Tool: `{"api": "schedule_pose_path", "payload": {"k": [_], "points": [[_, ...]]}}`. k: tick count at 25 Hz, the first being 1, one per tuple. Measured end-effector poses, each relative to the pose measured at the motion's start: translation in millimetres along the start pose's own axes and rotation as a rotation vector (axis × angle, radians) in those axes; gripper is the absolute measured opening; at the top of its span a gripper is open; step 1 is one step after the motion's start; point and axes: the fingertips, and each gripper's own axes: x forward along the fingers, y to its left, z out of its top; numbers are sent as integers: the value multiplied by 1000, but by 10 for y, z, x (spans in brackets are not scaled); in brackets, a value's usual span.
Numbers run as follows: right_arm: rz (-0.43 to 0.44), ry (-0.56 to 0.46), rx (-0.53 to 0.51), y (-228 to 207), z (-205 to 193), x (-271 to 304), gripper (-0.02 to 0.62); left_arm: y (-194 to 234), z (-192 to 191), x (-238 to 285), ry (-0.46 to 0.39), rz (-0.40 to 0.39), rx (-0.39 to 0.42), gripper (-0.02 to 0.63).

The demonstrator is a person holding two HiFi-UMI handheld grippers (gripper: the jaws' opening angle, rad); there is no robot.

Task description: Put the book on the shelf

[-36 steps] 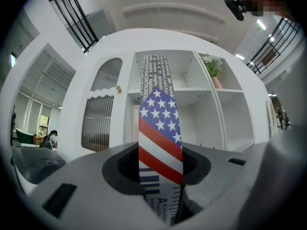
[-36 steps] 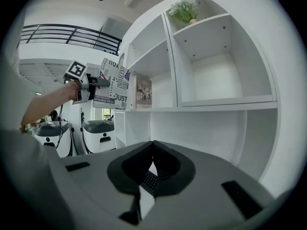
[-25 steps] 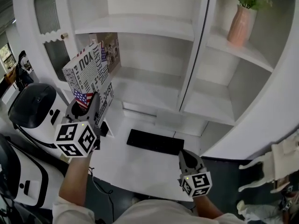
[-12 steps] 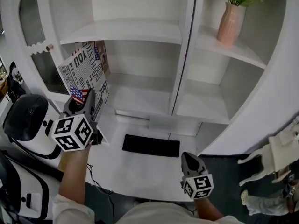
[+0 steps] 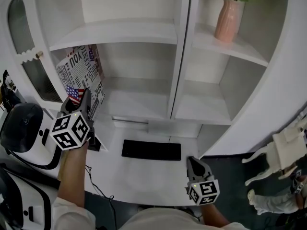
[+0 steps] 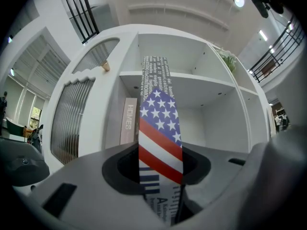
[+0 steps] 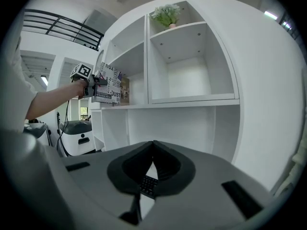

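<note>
Head view: book [image 5: 79, 78] at about 10 o'clock of frame, upright and tilted slightly, in the air in front of the left-hand bay of the white shelf [image 5: 139, 97]. It is not yet on a board.

Left gripper [image 5: 80, 99]: jaws spread wide and clamped on the book's lower edge. The left gripper view confirms this, with the flag-printed spine [image 6: 159, 123] standing straight up between the pads. A second book [image 6: 128, 121] already stands in the bay at 11 o'clock of the held one.

Right gripper [image 5: 194, 163]: low at 5 o'clock, jaws drawn together, nothing between them. It is well apart from the book and above the desk near the keyboard [image 5: 151, 150].

Handling, judged:
- Thick, stiff volume; it should not flex, and looks moderately heavy.
- The cover looks glossy, so it may slide in the pads.
- The grip sits at the bottom edge with most of the mass above it, so the book is likely to tip if the wrist rolls.
- A hold nearer mid-spine would steady it, but the present one leaves the top free to enter the bay.
</note>
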Motion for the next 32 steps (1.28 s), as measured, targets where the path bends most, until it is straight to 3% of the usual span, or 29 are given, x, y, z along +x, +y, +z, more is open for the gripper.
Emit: {"api": "schedule_pose_path", "payload": {"k": [11,32], "points": [[-43,15,7,-131,-39,-17,3,93,-206,376,14,-8,-40,150],[-96,27,27,-376,-94,-36,3,209,-389,977,74,-1,27,150]]}}
